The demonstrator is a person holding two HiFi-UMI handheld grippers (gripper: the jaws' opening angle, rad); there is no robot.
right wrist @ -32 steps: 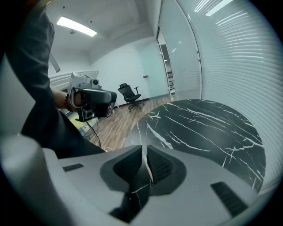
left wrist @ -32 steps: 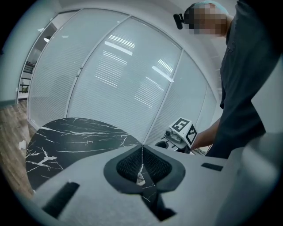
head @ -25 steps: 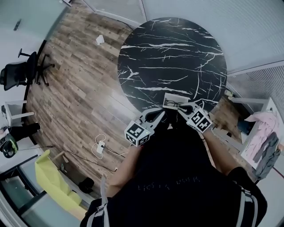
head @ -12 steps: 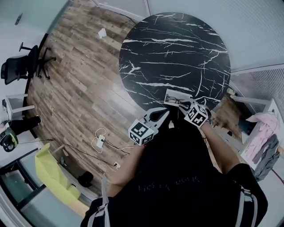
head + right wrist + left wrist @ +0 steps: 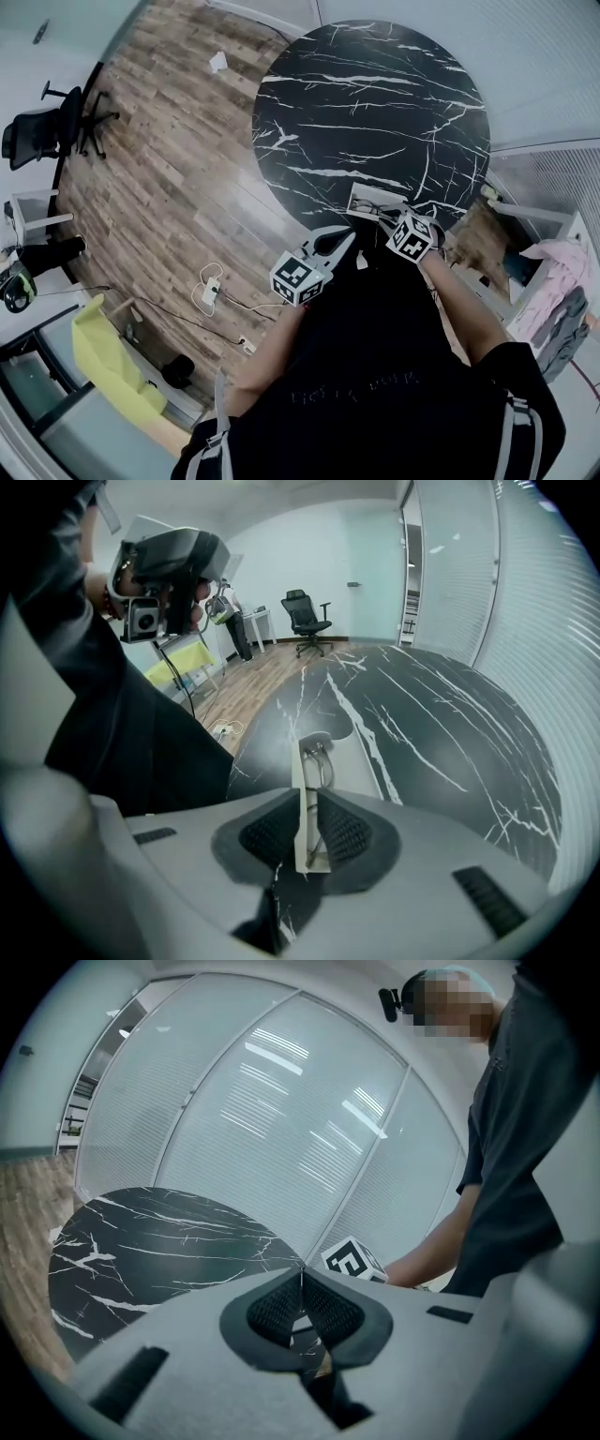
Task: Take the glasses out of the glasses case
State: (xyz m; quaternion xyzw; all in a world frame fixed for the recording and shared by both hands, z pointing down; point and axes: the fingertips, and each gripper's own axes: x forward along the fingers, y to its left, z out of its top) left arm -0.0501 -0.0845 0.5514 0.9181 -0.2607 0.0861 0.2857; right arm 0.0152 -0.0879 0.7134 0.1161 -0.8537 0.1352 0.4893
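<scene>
- At the near edge of the round black marbled desk (image 5: 375, 103), the glasses case (image 5: 372, 201) lay open, a pale shallow tray.
- The glasses (image 5: 320, 760) lay inside it, folded, along its length, close to its left wall.
- The right tool (image 5: 306, 795) was clamped on that thin upright wall at the case's near end. The wall stood between the two ribbed pads, and one temple of the glasses showed just inside it.
- In the head view the right tool (image 5: 393, 218) reached over the desk's rim onto the case, its marker cube toward the person.
- The left tool (image 5: 302, 1275) was closed with nothing between its jaws, their tips meeting in a thin line.
- In the head view the left tool (image 5: 350, 235) was held near the desk's rim, just left of the case and apart from it.
- Wood flooring (image 5: 169, 169) surrounded the desk, with a white power strip (image 5: 211, 292) and its cable lying on it.
- A black office chair (image 5: 47, 131) stood well apart, near the far wall.
</scene>
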